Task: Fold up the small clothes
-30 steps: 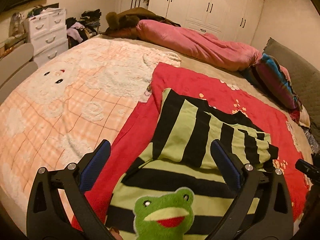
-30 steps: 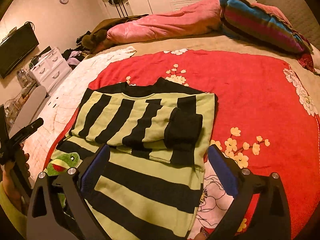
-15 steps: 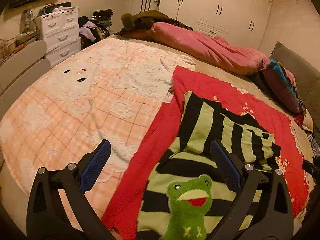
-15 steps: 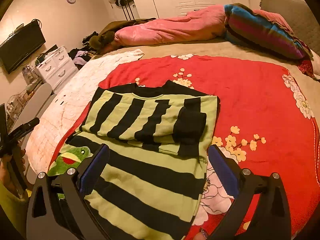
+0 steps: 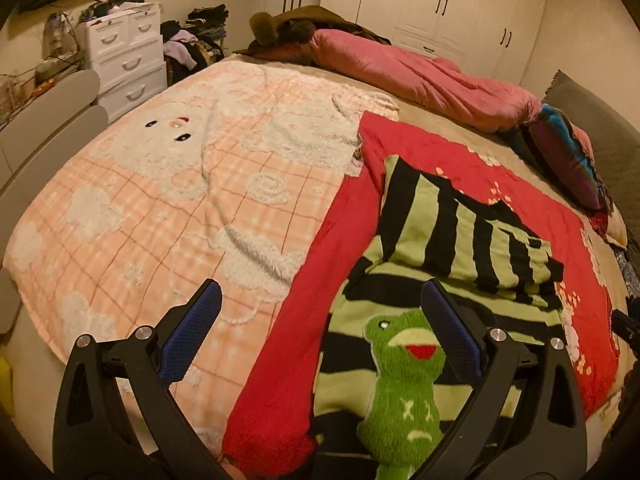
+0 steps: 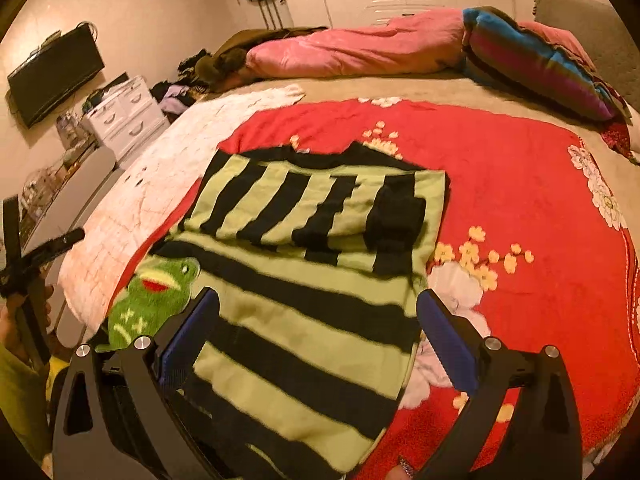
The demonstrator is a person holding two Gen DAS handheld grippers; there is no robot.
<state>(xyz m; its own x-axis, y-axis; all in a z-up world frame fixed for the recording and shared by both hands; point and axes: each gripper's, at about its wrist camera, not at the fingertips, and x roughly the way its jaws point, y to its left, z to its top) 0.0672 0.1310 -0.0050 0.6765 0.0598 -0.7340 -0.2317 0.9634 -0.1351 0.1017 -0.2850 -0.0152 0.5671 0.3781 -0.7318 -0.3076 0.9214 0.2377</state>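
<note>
Presently both tools are released, jaws spread wide, nothing between them. My left gripper (image 5: 320, 320) hangs over the near edge of the bed, one finger above the peach plaid blanket (image 5: 180, 200), the other above the striped sweater (image 5: 460, 240). My right gripper (image 6: 316, 320) hangs over the sweater's lower hem (image 6: 300, 360).

Sweater (image 6: 320, 240): green and black stripes, lying on the red floral blanket (image 6: 520, 180) near the bed's front edge. Its upper part is folded down over the body, a black-cuffed sleeve (image 6: 396, 216) laid across the fold. Right edge of the sweater runs straight, just beside the white flower print. Left edge sits close to the seam where red blanket meets plaid.

Frog toy (image 5: 404, 380), green plush, lies on the sweater's near left corner, touching it, partly behind my left tool's right finger.

Open room: broad red cloth to the right of the sweater and beyond it toward the pink duvet (image 6: 360, 48); plaid blanket bare to the left.
</note>
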